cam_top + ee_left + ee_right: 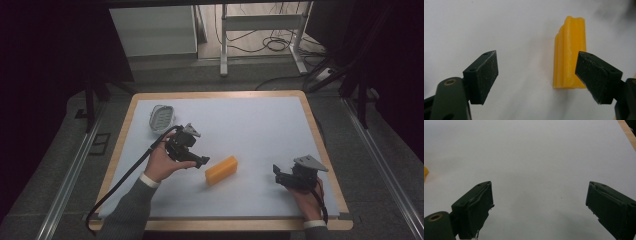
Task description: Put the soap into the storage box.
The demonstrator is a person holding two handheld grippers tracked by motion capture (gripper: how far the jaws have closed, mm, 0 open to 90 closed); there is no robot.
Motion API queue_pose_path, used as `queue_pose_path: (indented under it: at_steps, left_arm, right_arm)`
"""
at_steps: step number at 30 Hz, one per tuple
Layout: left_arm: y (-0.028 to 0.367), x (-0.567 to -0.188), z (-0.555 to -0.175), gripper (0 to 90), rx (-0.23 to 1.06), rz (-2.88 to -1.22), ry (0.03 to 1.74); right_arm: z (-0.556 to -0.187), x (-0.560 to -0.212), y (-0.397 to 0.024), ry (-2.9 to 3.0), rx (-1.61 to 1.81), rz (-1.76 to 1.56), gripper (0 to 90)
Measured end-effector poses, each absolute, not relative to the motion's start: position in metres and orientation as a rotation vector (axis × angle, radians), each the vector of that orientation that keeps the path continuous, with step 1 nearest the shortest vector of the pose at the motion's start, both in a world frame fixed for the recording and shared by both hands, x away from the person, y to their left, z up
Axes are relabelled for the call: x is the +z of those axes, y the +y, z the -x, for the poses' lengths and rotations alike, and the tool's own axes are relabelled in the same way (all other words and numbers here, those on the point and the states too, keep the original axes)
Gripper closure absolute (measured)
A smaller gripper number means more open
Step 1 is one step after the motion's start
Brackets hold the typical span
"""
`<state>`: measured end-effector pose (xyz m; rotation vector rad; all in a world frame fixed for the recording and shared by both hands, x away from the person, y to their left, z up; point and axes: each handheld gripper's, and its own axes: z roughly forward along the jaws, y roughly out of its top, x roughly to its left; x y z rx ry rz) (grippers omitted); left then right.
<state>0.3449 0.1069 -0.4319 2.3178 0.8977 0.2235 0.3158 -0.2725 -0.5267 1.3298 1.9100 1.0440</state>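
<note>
White-topped bench (260, 125), wood-edged, carried one orange block (221, 170) near its middle, left gripper (196, 161) just beside it with fingers (482, 76) wide, right gripper (278, 173) well apart from it, likewise wide; recommended: centre both pads across the block's narrow width before closing.

We found block (221, 170) near table (260, 125) middle, toward near edge. Left gripper (197, 161) sat just left of block, apart from it. Right gripper (276, 172) lay well right of block. Dish (162, 117) stood at far left, behind left gripper.
</note>
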Motion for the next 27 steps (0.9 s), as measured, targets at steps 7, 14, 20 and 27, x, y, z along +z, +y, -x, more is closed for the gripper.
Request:
queue_pose_path:
  at_steps: [7,14,20,27]
  left_arm:
    - [0.099,-0.437,-0.343,19.6,0.205,-2.326,0.892]
    - [0.083,-0.44,-0.345,19.5,0.199,-2.353,0.869]
    - [0.074,-0.445,-0.344,19.6,0.182,-2.337,0.879]
    - [0.054,-0.451,-0.343,19.8,0.176,-2.373,0.851]
  right_arm:
    - [-0.316,-0.527,-0.272,1.911,1.04,-1.328,7.5]
    - [-0.316,-0.527,-0.272,1.91,1.037,-1.329,7.5]
    - [-0.316,-0.527,-0.272,1.908,1.038,-1.334,7.5]
    - [-0.316,-0.527,-0.273,1.906,1.037,-1.332,7.5]
